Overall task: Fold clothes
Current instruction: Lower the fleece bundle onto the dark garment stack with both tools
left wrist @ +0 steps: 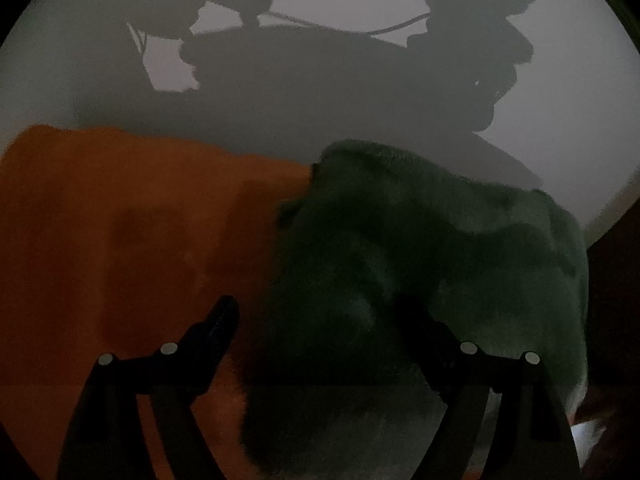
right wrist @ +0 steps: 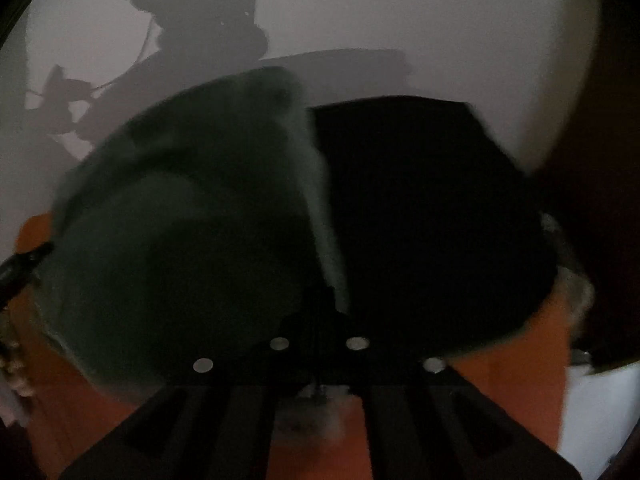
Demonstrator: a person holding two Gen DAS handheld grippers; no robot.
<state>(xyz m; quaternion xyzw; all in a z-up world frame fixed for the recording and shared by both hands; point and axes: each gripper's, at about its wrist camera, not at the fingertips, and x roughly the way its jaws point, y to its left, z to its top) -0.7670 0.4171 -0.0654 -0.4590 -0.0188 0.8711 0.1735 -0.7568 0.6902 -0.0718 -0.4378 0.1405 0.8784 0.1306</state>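
A fluffy dark green garment lies bunched on the white surface, overlapping an orange cloth to its left. My left gripper hovers over the green garment's left edge. It is open, with one finger above the orange cloth and the other above the green pile, and nothing is pinched. In the right wrist view the green garment fills the left and a black garment the right. My right gripper is shut where the green garment's pale fold edge runs into its tips. The picture is dark and blurred.
The white surface stretches beyond the clothes, crossed by shadows of the hands and grippers. Orange cloth also shows under the right gripper. A dark edge borders the right side in both views.
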